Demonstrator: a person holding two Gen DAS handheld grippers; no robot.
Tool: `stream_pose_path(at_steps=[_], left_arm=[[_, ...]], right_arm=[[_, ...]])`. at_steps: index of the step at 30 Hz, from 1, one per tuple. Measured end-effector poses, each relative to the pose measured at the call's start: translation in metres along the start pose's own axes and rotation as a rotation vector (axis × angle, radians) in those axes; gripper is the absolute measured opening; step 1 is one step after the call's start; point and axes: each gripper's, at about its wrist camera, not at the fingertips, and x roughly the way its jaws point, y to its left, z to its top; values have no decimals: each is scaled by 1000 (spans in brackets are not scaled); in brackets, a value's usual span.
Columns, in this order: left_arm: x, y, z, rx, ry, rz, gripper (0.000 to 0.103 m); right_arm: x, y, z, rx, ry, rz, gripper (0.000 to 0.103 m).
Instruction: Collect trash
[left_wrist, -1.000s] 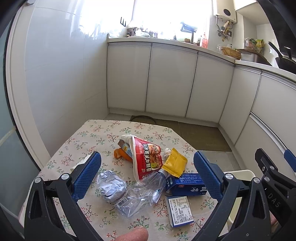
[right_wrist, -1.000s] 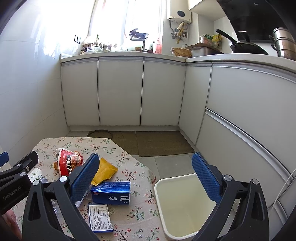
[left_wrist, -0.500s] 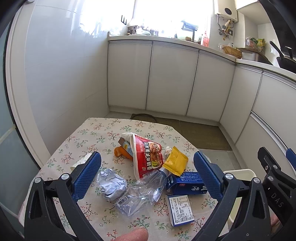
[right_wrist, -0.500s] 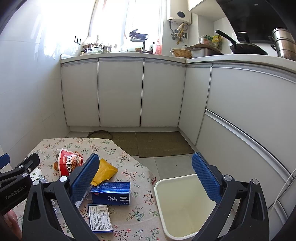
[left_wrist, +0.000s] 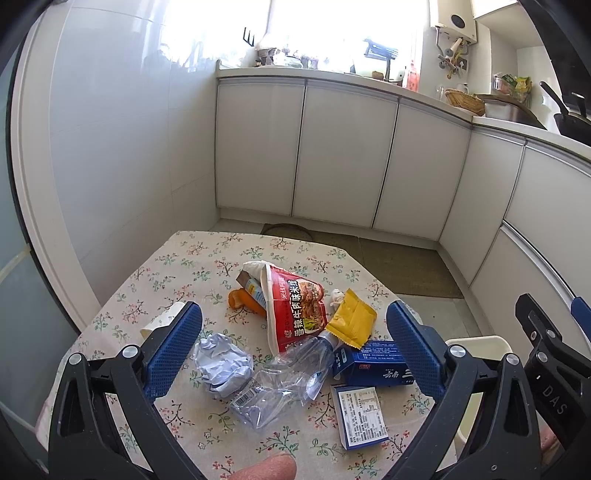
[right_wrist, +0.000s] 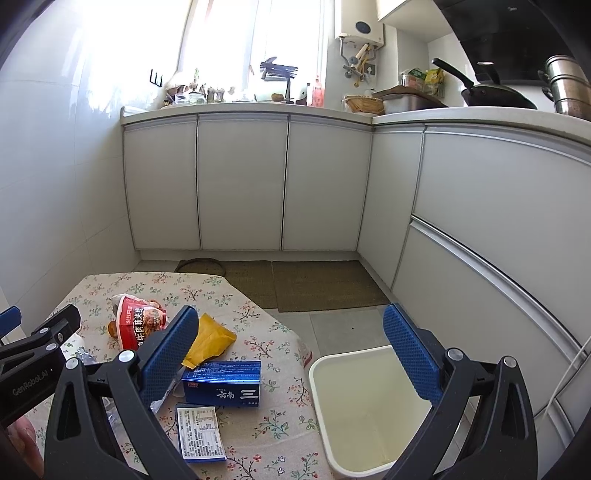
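Left wrist view: The left gripper (left_wrist: 293, 349) is held above a table (left_wrist: 177, 266) covered with a floral cloth. Its blue-padded fingers (left_wrist: 173, 349) are spread wide and nothing is gripped between them. The trash is grouped at the centre of the table. A red snack bag (left_wrist: 295, 306) is seen lying on an orange wrapper (left_wrist: 240, 299). A yellow sachet (left_wrist: 351, 321) is placed just beside the bag on the right. A crushed clear bottle (left_wrist: 280, 376) lies below the bag, with a crumpled paper ball (left_wrist: 221, 363) touching its left side. A blue box (left_wrist: 371, 363) stands right of the bottle, and a flat white-labelled box (left_wrist: 360, 415) lies in front of it. Part of the right gripper (left_wrist: 546, 354) is visible at the right edge, above a white bin (left_wrist: 480, 341) standing beside the table.

Right wrist view: The right gripper (right_wrist: 288, 354) is held above the gap between the table edge (right_wrist: 258, 435) and the white bin (right_wrist: 369, 410). Its fingers (right_wrist: 412, 350) are fully parted and empty. The bin interior appears empty. The blue box (right_wrist: 225, 384), flat box (right_wrist: 199, 432), yellow sachet (right_wrist: 210, 339) and red snack bag (right_wrist: 138, 319) are seen on the table to the left. The left gripper (right_wrist: 33, 347) is partly visible at the left edge.
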Motion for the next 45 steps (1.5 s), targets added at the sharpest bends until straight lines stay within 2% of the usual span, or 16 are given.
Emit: stream_pose_path(at_steps=[6, 8, 19, 22, 27, 31, 34, 36, 37, 38, 39, 45], left_arm=[[4, 1, -1, -15, 13, -2, 96], [9, 4, 0, -30, 39, -7, 96], [53, 41, 7, -186, 206, -28, 96], [65, 56, 14, -259, 247, -47, 96], [84, 79, 28, -349, 291, -66, 96], [102, 94, 41, -400, 335, -41, 96], [116, 108, 57, -445, 325, -67, 96], [126, 112, 67, -438, 306, -122, 96], [133, 112, 71, -421, 289, -194, 96], [140, 110, 72, -396, 305, -251, 96], [148, 107, 69, -369, 350, -269, 96], [185, 80, 41, -257, 524, -234, 96]], right_arm=[[1, 1, -1, 6, -4, 4, 97], [5, 1, -1, 7, 14, 12, 97], [42, 12, -14, -11, 251, 51, 97], [51, 14, -17, -43, 305, 44, 97], [67, 13, -21, -52, 398, 45, 97], [78, 12, -24, -60, 469, 40, 97], [84, 10, -25, -49, 503, 52, 97], [87, 9, -26, -50, 517, 57, 97], [88, 10, -26, -51, 521, 57, 97], [89, 10, -27, -54, 526, 58, 97], [91, 11, -27, -55, 531, 61, 97], [101, 16, -30, -64, 566, 80, 97]])
